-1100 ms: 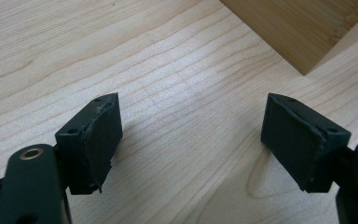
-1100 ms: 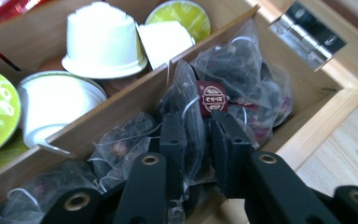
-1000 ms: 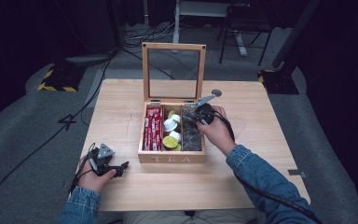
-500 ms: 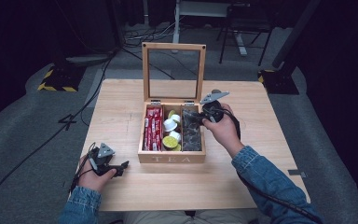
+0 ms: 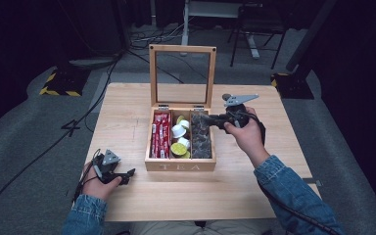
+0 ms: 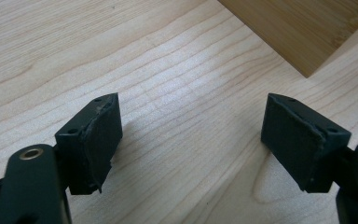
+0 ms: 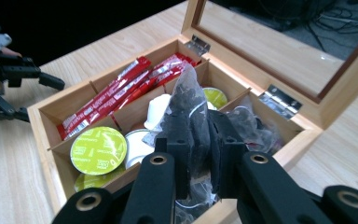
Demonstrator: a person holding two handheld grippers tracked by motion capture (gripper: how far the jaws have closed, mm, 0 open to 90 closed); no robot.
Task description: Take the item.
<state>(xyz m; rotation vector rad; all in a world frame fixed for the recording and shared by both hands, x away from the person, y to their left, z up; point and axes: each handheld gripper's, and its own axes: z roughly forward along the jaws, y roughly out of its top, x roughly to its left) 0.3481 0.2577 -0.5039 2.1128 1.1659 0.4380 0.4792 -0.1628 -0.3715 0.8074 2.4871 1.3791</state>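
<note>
A wooden tea box [image 5: 180, 166] stands mid-table with its glass lid [image 5: 182, 73] upright. My right gripper [image 5: 206, 119] hovers over the box's right compartment, shut on a clear tea bag of dark leaves [image 7: 189, 100] that hangs between the jaws of this gripper [image 7: 200, 135]. More dark tea bags [image 5: 201, 139] fill that compartment. Red sachets [image 5: 161, 134] lie in the left compartment, and capsules [image 5: 180, 139] sit in the middle one. My left gripper [image 5: 127, 174] rests on the table front left of the box, open [image 6: 191, 135], with bare wood between its jaws.
The table [image 5: 127, 112] has bare wood left, right and in front of the box. A corner of the box [image 6: 307, 32] lies ahead of the left gripper. Cables and dark stands are on the floor beyond the table.
My right gripper has risen out of the right compartment and drawn back to the right with the tea bag held. The left gripper has stayed where it was.
</note>
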